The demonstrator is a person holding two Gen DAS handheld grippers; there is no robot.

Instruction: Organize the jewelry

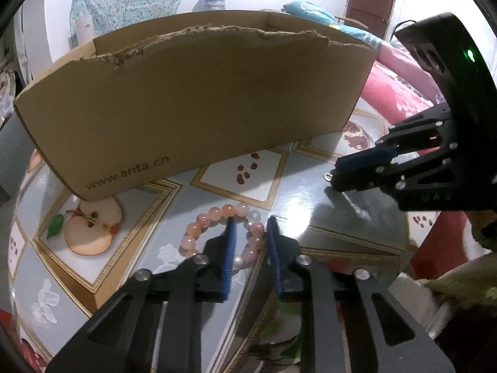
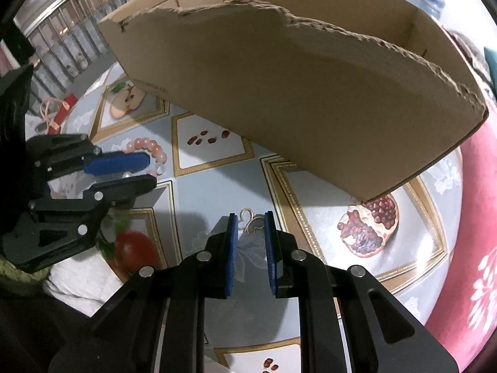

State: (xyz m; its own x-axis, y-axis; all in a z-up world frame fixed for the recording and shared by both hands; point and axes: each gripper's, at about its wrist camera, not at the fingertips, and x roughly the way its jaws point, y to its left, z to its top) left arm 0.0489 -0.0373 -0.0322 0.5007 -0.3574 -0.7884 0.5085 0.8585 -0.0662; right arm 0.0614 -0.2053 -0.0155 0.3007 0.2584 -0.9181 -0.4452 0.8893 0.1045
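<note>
Jewelry is lying at both our tips: the pink bead bracelet (image 1: 223, 233) has one side of its loop between the left gripper (image 1: 250, 222) fingers, and the small gold wire piece (image 2: 250, 222) sits between the right gripper (image 2: 251, 217) fingers. We are judging this as the pickup step. Both pairs of jaws are standing narrowly apart; whether the pads are pressing yet, we cannot tell. Next we are needing firm closure, then a lift toward the cardboard box (image 1: 198, 93) just ahead on the table (image 1: 279, 180).
</note>
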